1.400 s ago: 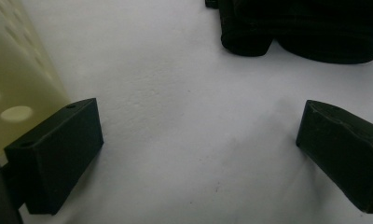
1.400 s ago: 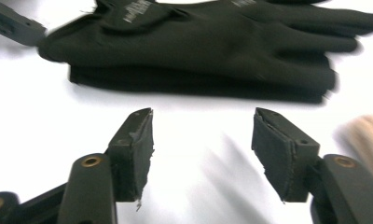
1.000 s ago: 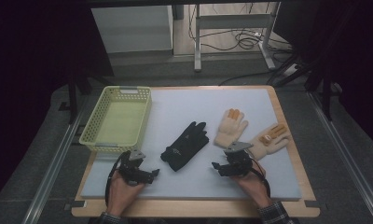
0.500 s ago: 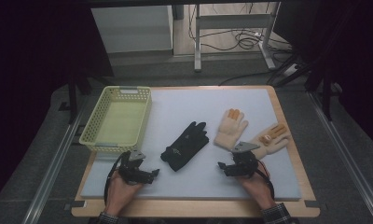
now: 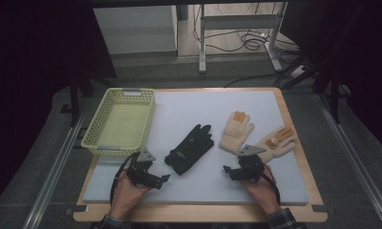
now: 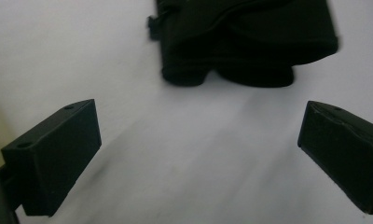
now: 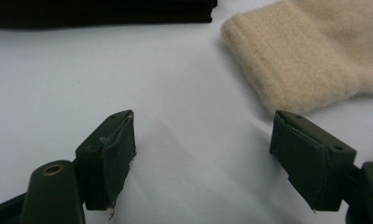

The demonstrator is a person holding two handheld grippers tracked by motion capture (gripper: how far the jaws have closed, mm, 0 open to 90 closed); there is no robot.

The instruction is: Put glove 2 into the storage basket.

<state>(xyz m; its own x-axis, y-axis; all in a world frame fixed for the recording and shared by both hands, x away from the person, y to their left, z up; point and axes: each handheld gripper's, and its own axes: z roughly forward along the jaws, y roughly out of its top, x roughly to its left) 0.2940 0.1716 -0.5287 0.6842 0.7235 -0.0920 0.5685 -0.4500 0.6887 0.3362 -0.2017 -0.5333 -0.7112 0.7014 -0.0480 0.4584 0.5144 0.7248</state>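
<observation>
A black glove point(image 5: 189, 149) lies in the middle of the white mat point(image 5: 189, 107). To its right lie two cream gloves with orange fingertips, one point(image 5: 236, 130) nearer the middle and one point(image 5: 277, 141) farther right. My left gripper point(image 5: 163, 179) rests on the mat just below the black glove's cuff point(image 6: 250, 42); its jaws point(image 6: 198, 140) stand wide open and empty. My right gripper point(image 5: 226, 171) sits below the nearer cream glove, whose cuff point(image 7: 296, 60) lies just ahead. Its jaws point(image 7: 203, 140) have just been opening, with nothing between them.
A pale yellow-green mesh basket point(image 5: 94, 138) stands empty at the mat's left edge. The mat lies on a wooden board point(image 5: 303, 143) with metal rails on both sides. Table legs and cables are on the floor beyond.
My right gripper has edged a little to the right, away from the black glove. The left hand and the gloves have stayed put.
</observation>
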